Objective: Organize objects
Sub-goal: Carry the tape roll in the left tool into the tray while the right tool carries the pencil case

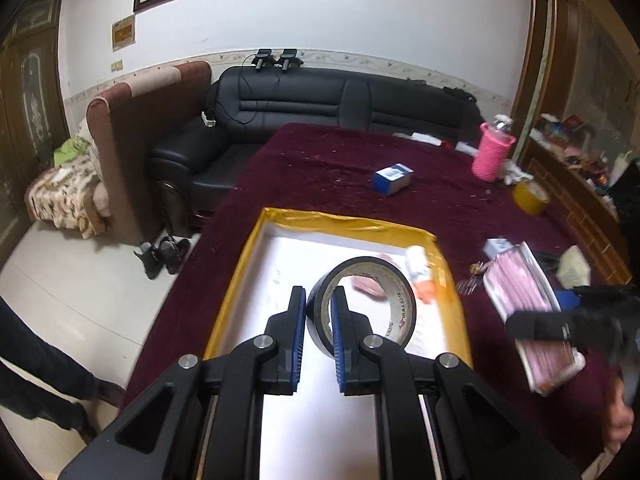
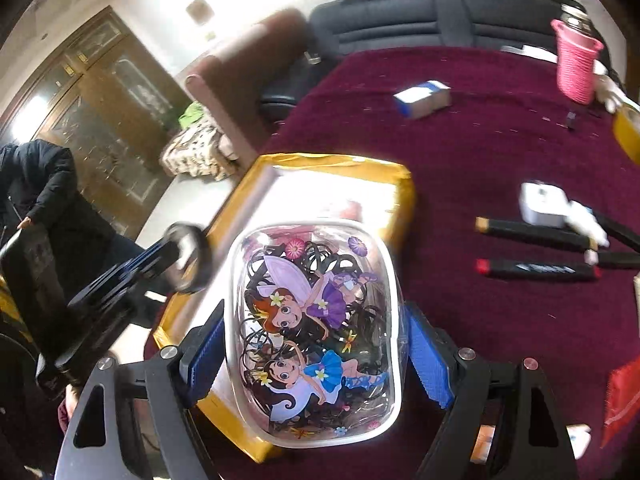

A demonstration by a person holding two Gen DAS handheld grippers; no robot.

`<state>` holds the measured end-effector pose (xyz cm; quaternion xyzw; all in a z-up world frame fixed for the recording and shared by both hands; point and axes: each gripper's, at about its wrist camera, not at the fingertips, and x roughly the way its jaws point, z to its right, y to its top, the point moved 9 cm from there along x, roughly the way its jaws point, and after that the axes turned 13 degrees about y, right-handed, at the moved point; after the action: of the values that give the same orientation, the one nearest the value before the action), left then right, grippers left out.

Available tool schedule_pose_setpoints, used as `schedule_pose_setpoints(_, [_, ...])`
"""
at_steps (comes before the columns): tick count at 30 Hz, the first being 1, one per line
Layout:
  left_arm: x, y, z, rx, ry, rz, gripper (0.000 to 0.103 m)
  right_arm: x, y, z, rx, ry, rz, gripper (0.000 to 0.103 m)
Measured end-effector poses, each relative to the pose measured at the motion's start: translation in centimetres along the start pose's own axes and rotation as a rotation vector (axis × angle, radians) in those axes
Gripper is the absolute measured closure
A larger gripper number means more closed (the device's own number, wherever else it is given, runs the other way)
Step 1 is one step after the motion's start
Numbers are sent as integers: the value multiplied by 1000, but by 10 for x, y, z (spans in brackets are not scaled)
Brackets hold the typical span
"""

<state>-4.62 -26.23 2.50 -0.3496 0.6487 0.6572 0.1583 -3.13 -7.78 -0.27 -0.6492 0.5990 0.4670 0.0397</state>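
Over the tray [image 1: 248, 248], the left gripper [image 1: 319, 300] pinches the wall of a black tape roll [image 1: 362, 304], one finger outside, one inside the ring, roll on edge above the tray's bare white floor. Right of it, the right gripper [image 2: 316, 344] clamps a clear pouch [image 2: 316, 320] of hair ties across its short width, long axis pointing far, hanging over the tray's near-right corner. Open floor lies left; a glue stick [image 1: 418, 268] crowds the far-right corner. Markers [image 2: 536, 268] lie well right on the cloth.

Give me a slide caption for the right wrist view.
Right tongs gripping a clear fairy-print pouch above the yellow-rimmed tray.
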Motion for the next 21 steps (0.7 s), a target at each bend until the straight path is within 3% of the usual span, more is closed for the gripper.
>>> schedule_pose_setpoints(5, [42, 15, -2, 25, 21, -41, 92, 47, 5, -17, -18, -6, -43, 16])
schedule_pose_setpoints(12, [99, 17, -7, 25, 29, -142, 92, 91, 3, -5, -22, -79, -100, 16])
schedule_pose_setpoints(21, [136, 12, 3, 32, 3, -213, 92, 121, 2, 17, -66, -238, -166, 16])
